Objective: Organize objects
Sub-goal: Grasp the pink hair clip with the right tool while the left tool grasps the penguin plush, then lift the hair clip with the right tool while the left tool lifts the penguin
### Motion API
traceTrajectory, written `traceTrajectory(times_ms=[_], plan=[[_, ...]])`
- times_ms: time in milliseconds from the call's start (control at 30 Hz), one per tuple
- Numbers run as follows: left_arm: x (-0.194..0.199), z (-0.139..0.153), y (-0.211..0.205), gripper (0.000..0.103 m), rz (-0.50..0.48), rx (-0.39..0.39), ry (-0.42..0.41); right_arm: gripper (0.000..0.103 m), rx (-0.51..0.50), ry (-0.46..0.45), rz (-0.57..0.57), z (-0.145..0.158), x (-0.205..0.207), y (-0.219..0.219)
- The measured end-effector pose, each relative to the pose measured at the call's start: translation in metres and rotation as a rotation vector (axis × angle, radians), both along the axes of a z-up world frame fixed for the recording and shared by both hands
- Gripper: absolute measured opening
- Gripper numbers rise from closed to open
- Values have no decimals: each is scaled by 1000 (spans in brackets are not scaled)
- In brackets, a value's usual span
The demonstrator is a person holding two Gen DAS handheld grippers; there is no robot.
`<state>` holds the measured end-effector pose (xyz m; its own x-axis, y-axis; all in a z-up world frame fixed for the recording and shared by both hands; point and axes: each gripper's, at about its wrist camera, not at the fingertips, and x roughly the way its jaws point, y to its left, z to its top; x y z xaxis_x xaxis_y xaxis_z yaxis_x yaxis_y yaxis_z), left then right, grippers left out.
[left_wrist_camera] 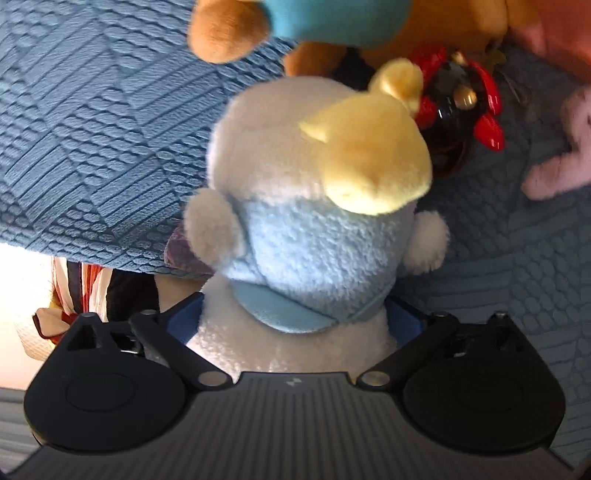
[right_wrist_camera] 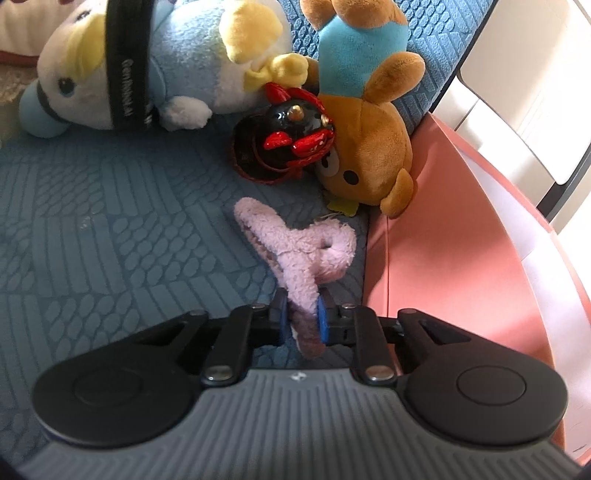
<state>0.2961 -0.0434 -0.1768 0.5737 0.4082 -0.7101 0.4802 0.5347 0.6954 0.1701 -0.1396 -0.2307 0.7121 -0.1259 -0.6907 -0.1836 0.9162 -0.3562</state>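
My left gripper (left_wrist_camera: 293, 325) is shut on a white and light-blue plush penguin (left_wrist_camera: 306, 229) with yellow feet, holding it above the blue textured cushion (left_wrist_camera: 92, 129). The penguin also shows in the right wrist view (right_wrist_camera: 184, 62), at the upper left with the left gripper's black body across it. My right gripper (right_wrist_camera: 301, 319) is shut on a fuzzy pink hair claw clip (right_wrist_camera: 295, 247), low over the cushion (right_wrist_camera: 110, 221). The clip also shows at the right edge of the left wrist view (left_wrist_camera: 565, 155). A black and red mask figurine (right_wrist_camera: 288, 136) and a brown plush bear (right_wrist_camera: 365, 147) in a blue shirt lie behind the clip.
A pink wall or armrest (right_wrist_camera: 443, 258) borders the cushion on the right. A white window frame (right_wrist_camera: 517, 110) stands beyond it. A striped fabric (left_wrist_camera: 70, 291) shows below the cushion edge at the left. The bear (left_wrist_camera: 332, 22) and figurine (left_wrist_camera: 454, 107) lie just beyond the penguin.
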Motion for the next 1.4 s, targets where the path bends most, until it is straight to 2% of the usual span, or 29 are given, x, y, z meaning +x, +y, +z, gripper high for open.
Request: traceTrajectory(times_ms=[67, 233, 467, 633, 733, 833, 967, 1067, 1133, 1200, 1233, 1333, 1400], plan=[[-2, 7, 1, 92, 13, -21, -7, 15, 41, 11, -3, 4, -1, -2], [-11, 29, 7, 89, 75, -112, -26, 14, 145, 37, -8, 18, 0, -11], [-26, 64, 23, 85, 212, -364, -3, 14, 266, 70, -8, 22, -5, -30], [-49, 84, 31, 85, 319, -555, 28, 14, 364, 98, -26, 41, -16, -30], [-65, 88, 41, 84, 388, -689, 78, 14, 364, 106, -17, 42, -19, -32], [-88, 89, 41, 84, 461, -776, 115, 14, 386, 132, -10, 42, -21, -32], [-111, 82, 50, 84, 551, -856, 162, 14, 418, 155, 3, 47, -31, -36], [-127, 76, 57, 84, 632, -905, 199, 14, 479, 192, 6, 49, -38, -41], [-135, 72, 57, 84, 642, -898, 199, 14, 498, 220, 2, 46, -41, -42], [-143, 70, 58, 79, 640, -917, 177, 14, 513, 248, -6, 42, -46, -43], [-145, 68, 61, 76, 646, -936, 181, 14, 522, 260, -13, 39, -45, -43], [-139, 62, 74, 77, 665, -1040, 202, 14, 512, 262, -20, 37, -49, -41], [-137, 57, 73, 77, 664, -1022, 221, 15, 512, 259, -20, 36, -48, -41]])
